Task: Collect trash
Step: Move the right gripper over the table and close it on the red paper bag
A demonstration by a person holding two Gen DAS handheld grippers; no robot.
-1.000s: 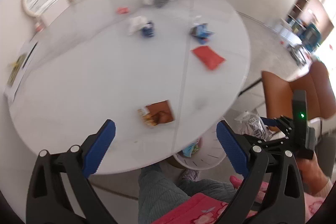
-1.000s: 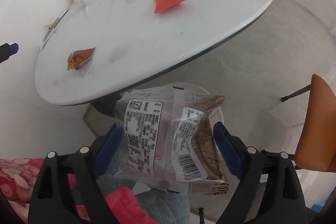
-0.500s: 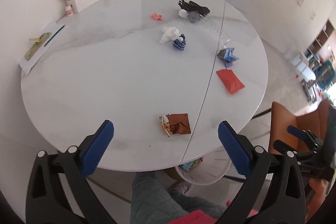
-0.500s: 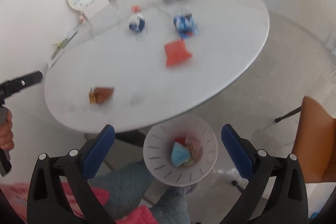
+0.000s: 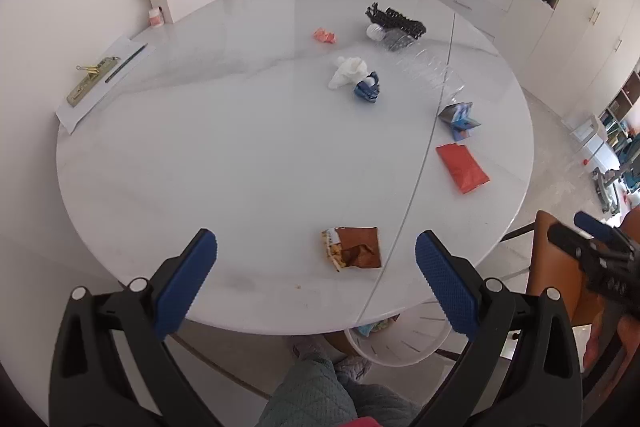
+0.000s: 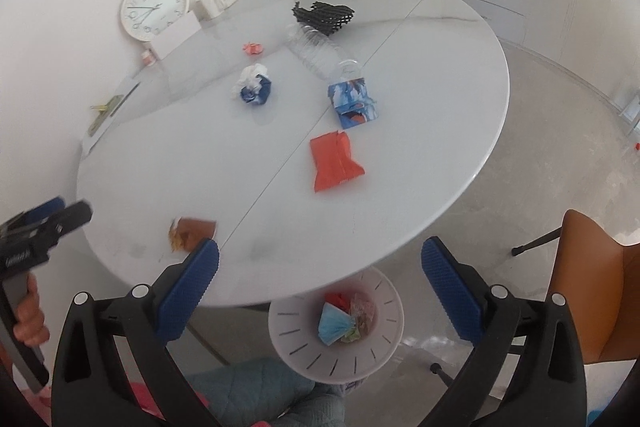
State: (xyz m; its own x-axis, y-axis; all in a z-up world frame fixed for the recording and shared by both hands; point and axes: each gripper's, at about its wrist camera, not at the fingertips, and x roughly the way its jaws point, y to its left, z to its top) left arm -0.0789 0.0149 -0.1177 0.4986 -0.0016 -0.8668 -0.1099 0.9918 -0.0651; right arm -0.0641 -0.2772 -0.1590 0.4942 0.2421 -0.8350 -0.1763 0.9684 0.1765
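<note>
The right gripper (image 6: pixel 320 283) now stands wide open and empty. One second ago a clear plastic snack wrapper with a printed label hung between its blue pads; its jaws have just been opening, and nothing is between them any more. In the right wrist view, the white round waste bin (image 6: pixel 288 343) sits on the floor at about 6 o'clock, partly under the table edge and directly below the open jaws, with a light blue crumpled piece and some red and pink scraps inside. The clear wrapper I cannot pick out in the bin; I judge it fell there. The view also takes in more of the table than before, so the hand seems to have lifted away from the bin.

The left gripper (image 5: pixel 316 263) is also open and holds nothing. In its view the torn brown foil snack packet (image 5: pixel 354 247) lies near the table edge, just ahead between the blue pads, so it is probably the next piece.

Farther out on the round white marble table (image 5: pixel 240 155), at about 2 o'clock, lie the flat red packet (image 5: pixel 462 167) and the blue folded wrapper (image 5: pixel 458 115). Toward 12 o'clock are the white tissue with a dark blue crumpled wrapper (image 5: pixel 356 79), the small orange scrap (image 5: pixel 324 35), the clear crushed plastic bottle (image 5: pixel 420 61) and the black plastic mesh piece (image 5: pixel 394 21).

So one piece is done, and several remain.
</note>
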